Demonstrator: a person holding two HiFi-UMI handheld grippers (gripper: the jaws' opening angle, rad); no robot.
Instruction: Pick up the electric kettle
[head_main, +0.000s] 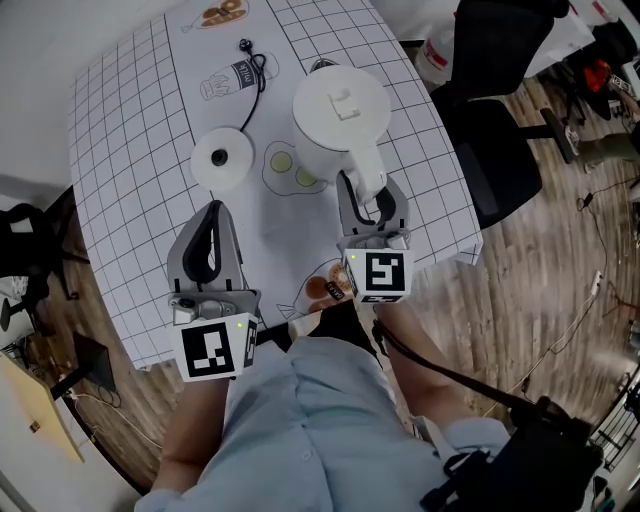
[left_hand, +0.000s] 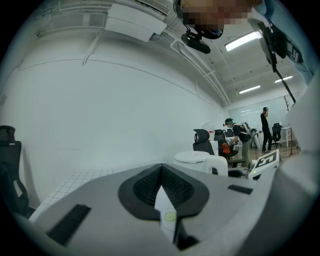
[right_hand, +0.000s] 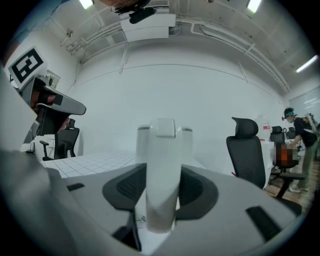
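The right gripper (head_main: 372, 205) has its 2 jaws spread either side of the electric kettle's handle (right_hand: 162, 170), the pads close beside it with no squeeze showing, while the left gripper (head_main: 212, 212) hangs apart over the table (head_main: 130, 100) with its jaws pressed together on nothing. The electric kettle (head_main: 335, 115) stands upright on the gridded cloth, lid shut, just beside its round power base (head_main: 222, 158) and off it. The base's cord (head_main: 255, 85) trails away toward the far edge. The main risk, as I judge it, is a poor bite. The handle is smooth and rounded, and the body's weight sits well ahead of the jaws, so a light or shallow clamp could let the kettle pivot spout-down or slip out as it rises. Closing with 1 pad arriving first would shove the handle sideways and turn the kettle on the cloth. A tilted lift could also swing the body against the base next to it. Whether there is water inside cannot be told; if so, both the load and any spill get worse.
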